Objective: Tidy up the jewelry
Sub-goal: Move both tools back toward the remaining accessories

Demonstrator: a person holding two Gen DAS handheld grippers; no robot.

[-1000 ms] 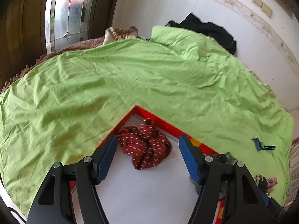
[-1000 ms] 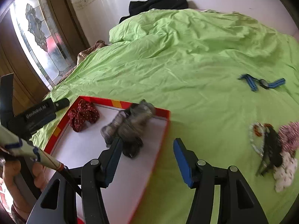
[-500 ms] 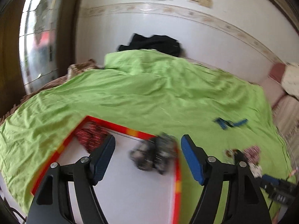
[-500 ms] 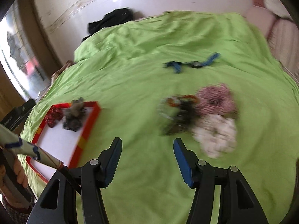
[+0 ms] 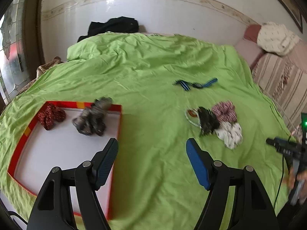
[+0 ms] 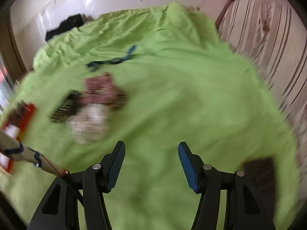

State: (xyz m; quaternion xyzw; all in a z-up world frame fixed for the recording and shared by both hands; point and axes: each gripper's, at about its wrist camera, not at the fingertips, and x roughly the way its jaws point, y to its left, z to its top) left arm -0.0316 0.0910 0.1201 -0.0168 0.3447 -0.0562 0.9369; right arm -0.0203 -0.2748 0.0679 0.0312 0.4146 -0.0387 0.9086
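A red-rimmed white tray (image 5: 115, 106) lies on the green bedspread at the left, holding a red dotted scrunchie (image 5: 50, 116) and a grey scrunchie (image 5: 92, 118). A pile sits to the right: a beaded bracelet (image 5: 191, 114), a black hair clip (image 5: 207, 121), a pink scrunchie (image 5: 224, 110) and a white scrunchie (image 5: 231, 133). A blue strap (image 5: 195, 84) lies farther back. My left gripper (image 5: 151, 153) is open and empty above the bedspread beside the tray. My right gripper (image 6: 150, 156) is open and empty; its view is blurred, with the pile (image 6: 92, 105) at its left.
A black garment (image 5: 113, 26) lies at the bed's far edge by the white wall. A striped pink cushion (image 5: 282, 76) and a white pillow (image 5: 276, 38) stand at the right. A stained-glass window (image 5: 9, 57) is at the left.
Both grippers have swung to the right. The left view has gone from the tray's corner to the whole bed. The right view has left the tray and passed the pile.
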